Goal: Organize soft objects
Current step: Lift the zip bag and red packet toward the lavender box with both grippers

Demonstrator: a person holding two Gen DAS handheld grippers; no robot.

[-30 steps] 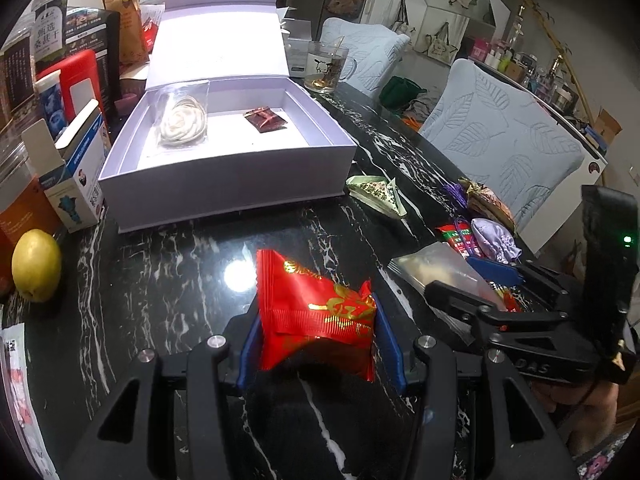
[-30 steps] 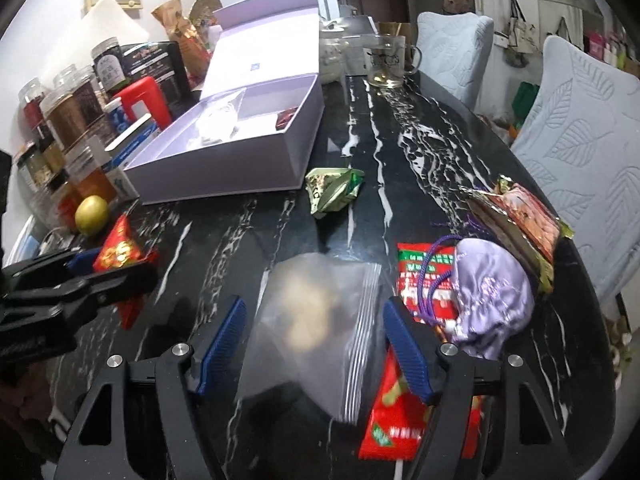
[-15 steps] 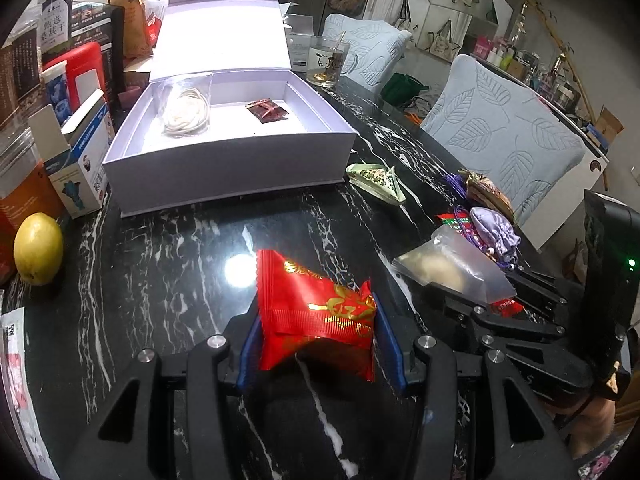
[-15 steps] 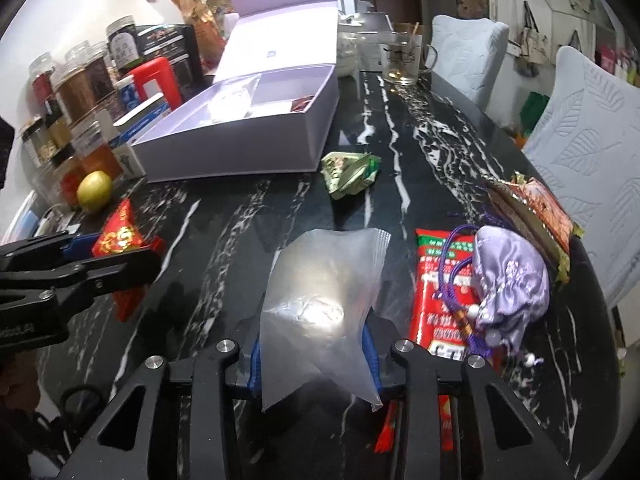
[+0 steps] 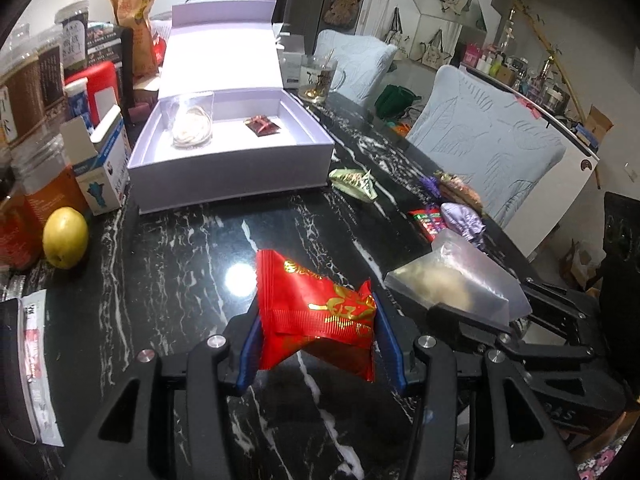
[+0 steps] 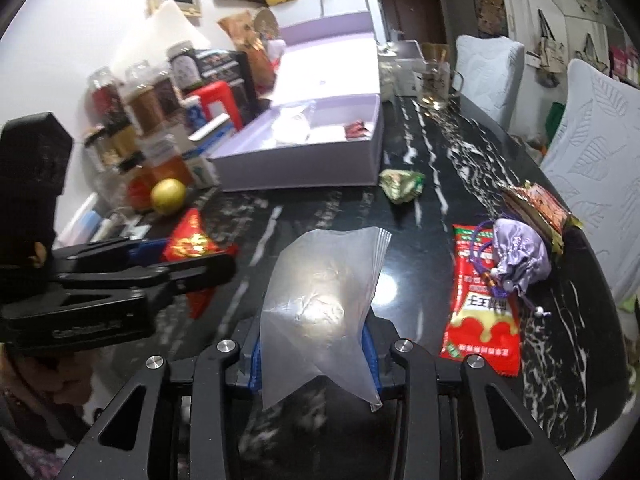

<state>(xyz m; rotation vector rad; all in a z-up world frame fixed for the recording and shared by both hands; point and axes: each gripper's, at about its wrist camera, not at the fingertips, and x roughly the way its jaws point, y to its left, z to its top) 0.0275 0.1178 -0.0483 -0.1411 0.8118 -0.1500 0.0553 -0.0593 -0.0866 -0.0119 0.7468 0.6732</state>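
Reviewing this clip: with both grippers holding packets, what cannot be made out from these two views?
- Contents of the clear plastic zip bag in the right gripper: glare in the right view; a pale lump in the left.
- Jars and labels behind the open lavender box: motion-blurred, right view.
- Underside of the red foil packet: hidden by the left gripper.

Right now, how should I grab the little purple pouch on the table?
Pinch the lavender drawstring pouch across its plump, rounded body, coming from above with the jaws wide. It lies on its side, half on the red sauce packet, and its beaded purple cord is loose, so gripping the cord would probably let the pouch swing.
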